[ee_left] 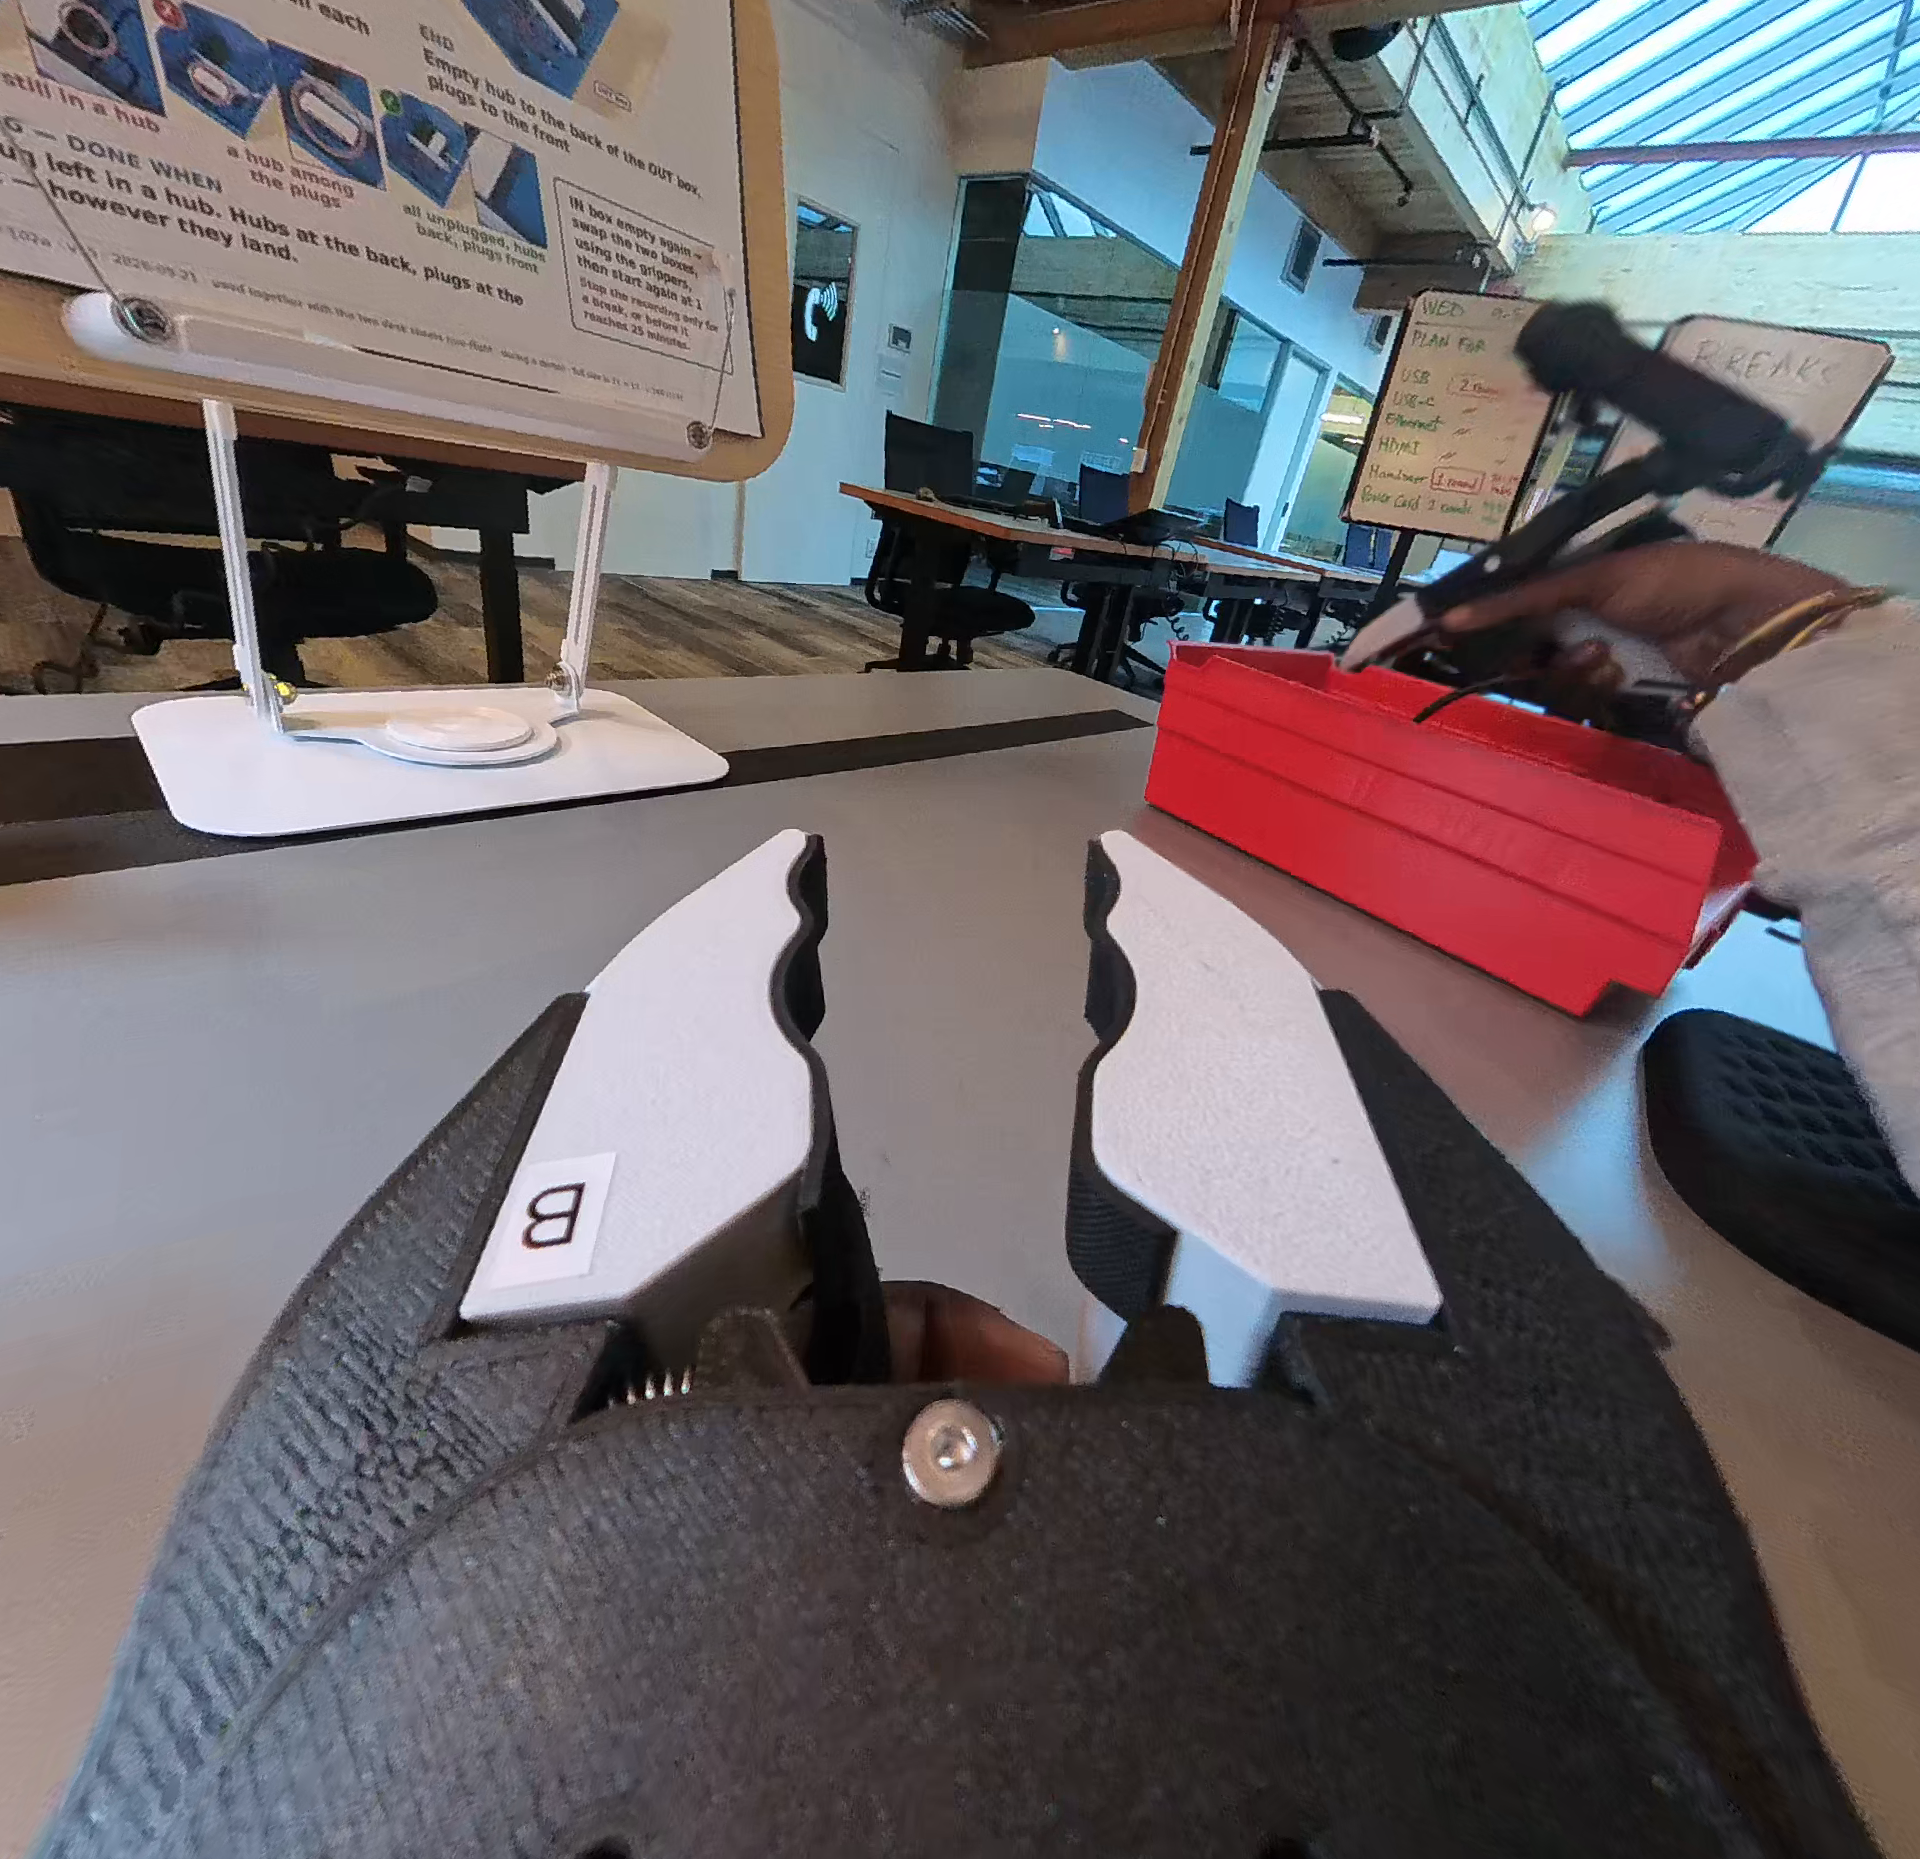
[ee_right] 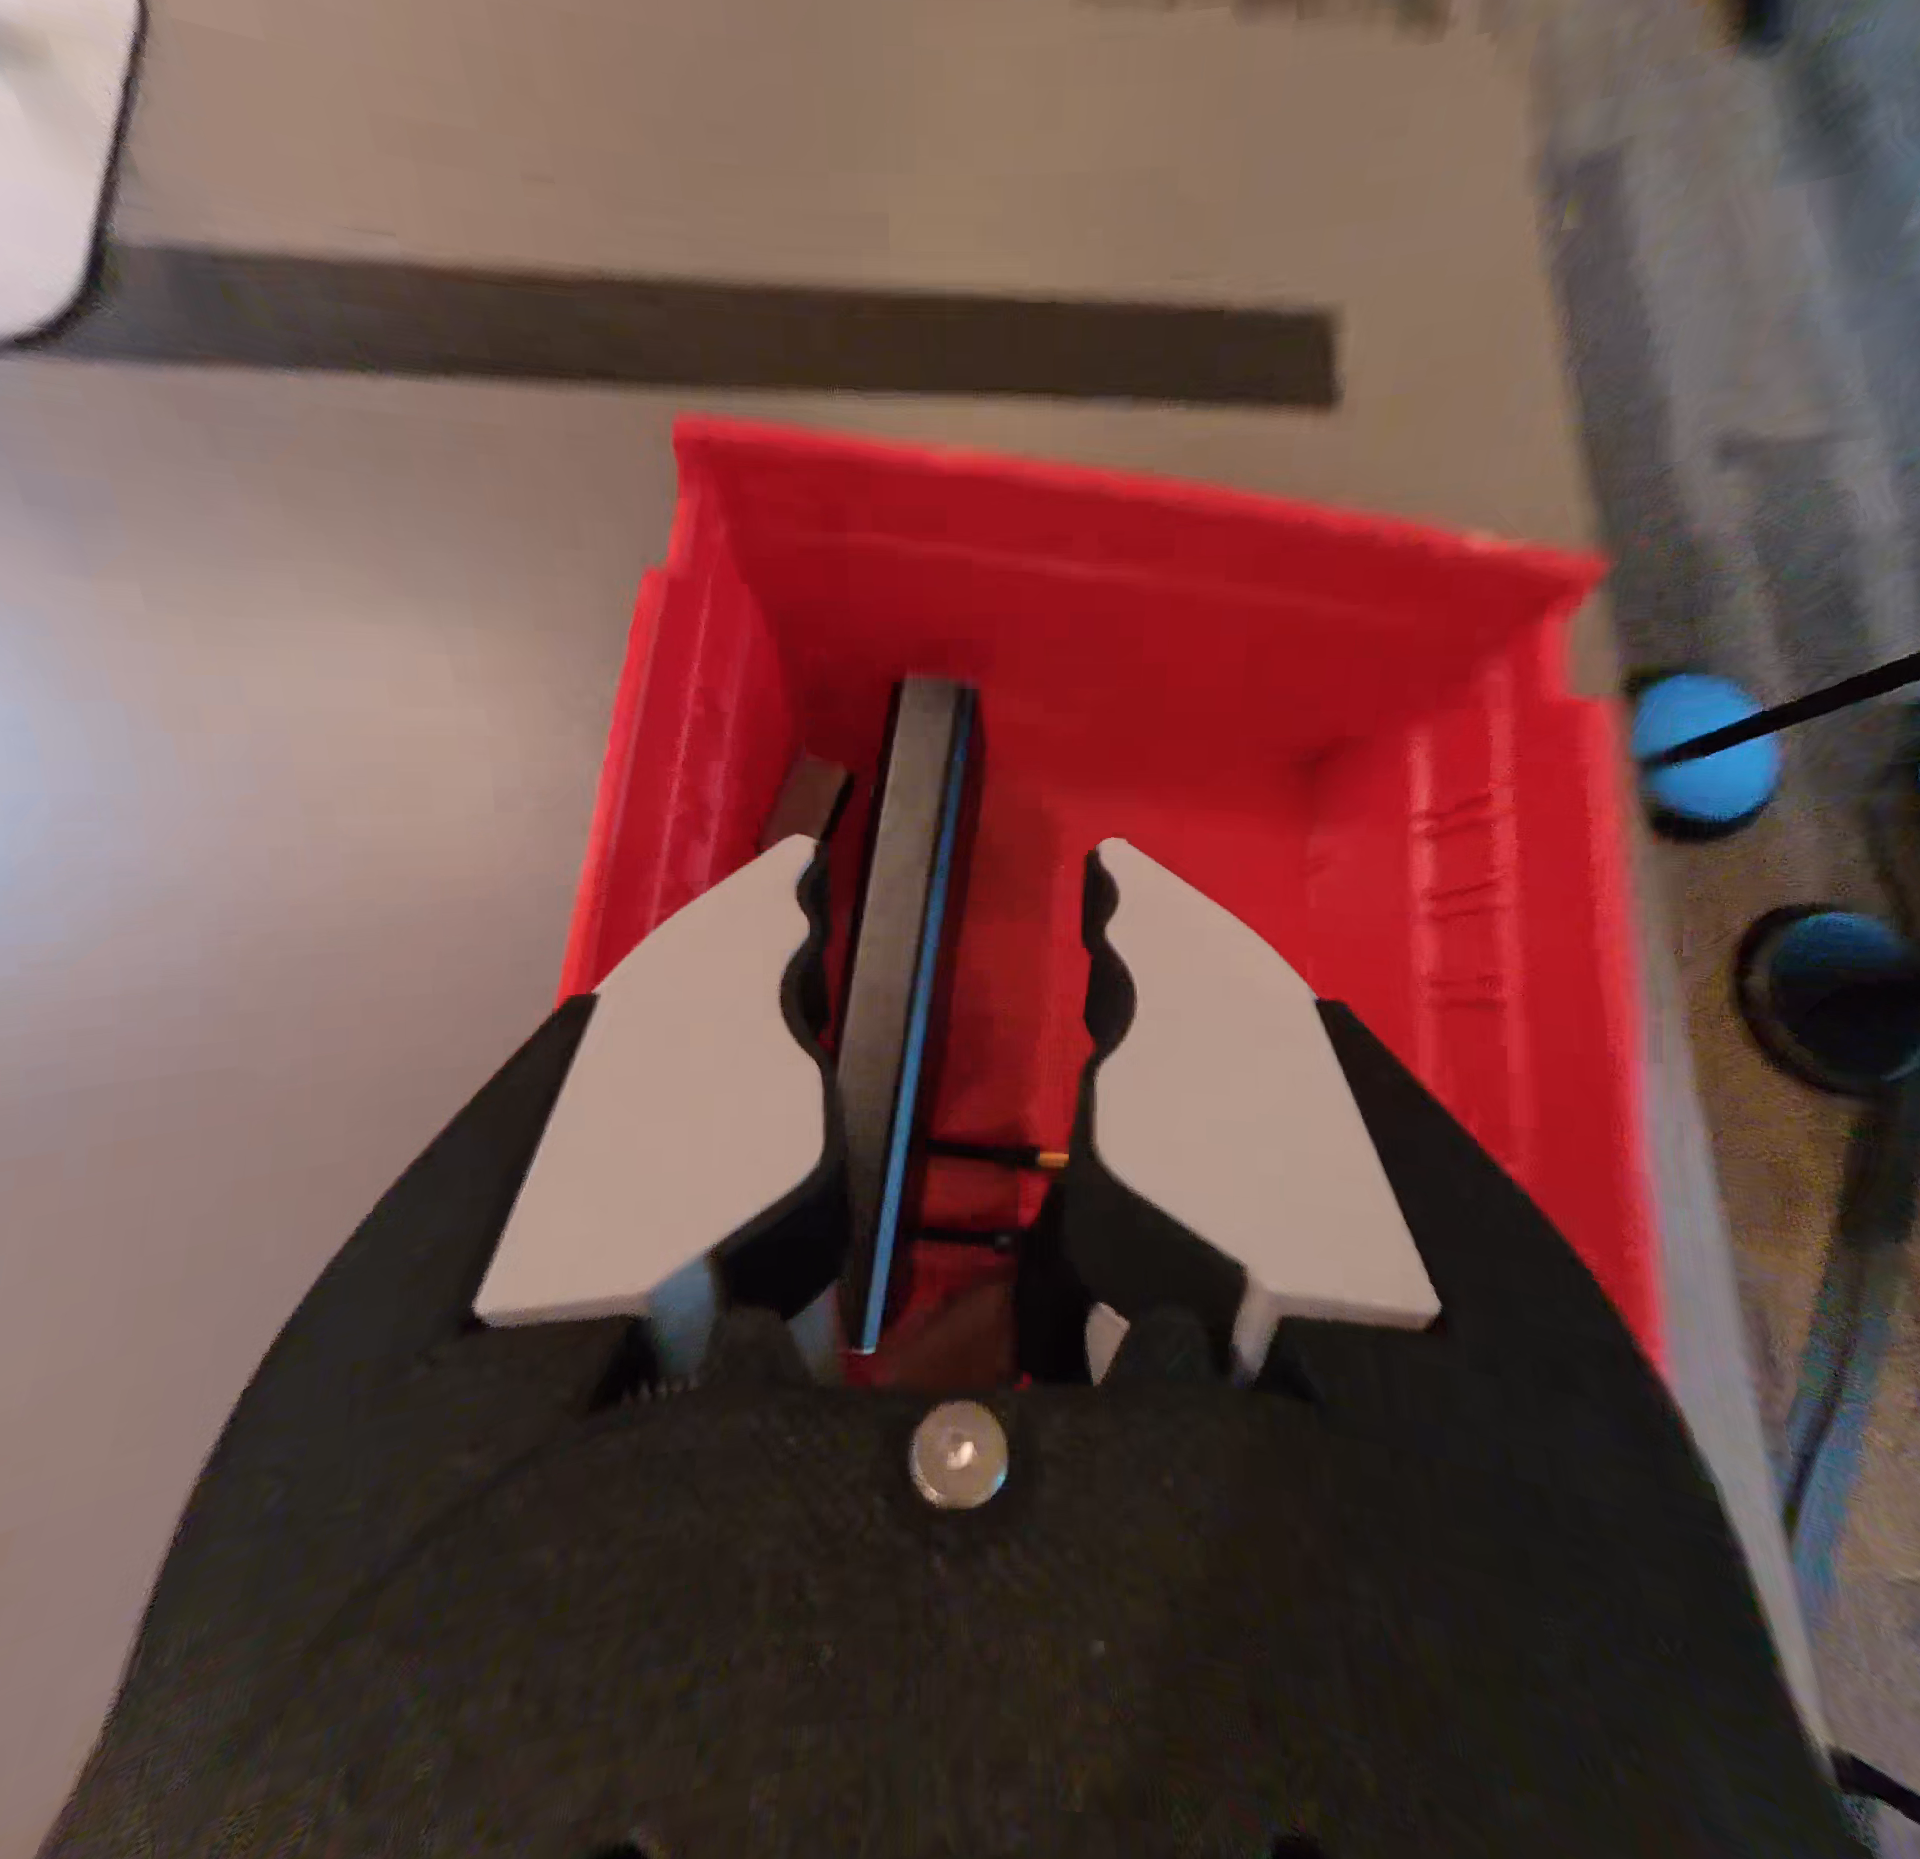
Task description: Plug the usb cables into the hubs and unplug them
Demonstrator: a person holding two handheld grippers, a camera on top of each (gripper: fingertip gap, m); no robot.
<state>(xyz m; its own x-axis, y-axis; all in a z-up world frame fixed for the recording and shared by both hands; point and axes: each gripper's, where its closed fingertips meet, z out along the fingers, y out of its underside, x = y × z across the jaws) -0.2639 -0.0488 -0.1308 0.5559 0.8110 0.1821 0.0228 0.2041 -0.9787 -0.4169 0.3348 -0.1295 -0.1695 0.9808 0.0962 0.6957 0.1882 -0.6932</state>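
Observation:
My right gripper is open and points down into a red box. A thin black hub with a blue edge stands on its side between the two fingers, close to the left finger; I cannot tell whether it touches it. Thin black cable ends lie on the box floor below. My left gripper is open and empty, low over the grey table. In the left wrist view the red box stands to the right, with the right gripper and a hand over it.
A white stand holding an instruction sheet stands at the back left of the table. A dark strip runs across the table behind the box. A black mesh chair sits past the table's right edge. The grippers' ends are close to 40 centimeters from one another.

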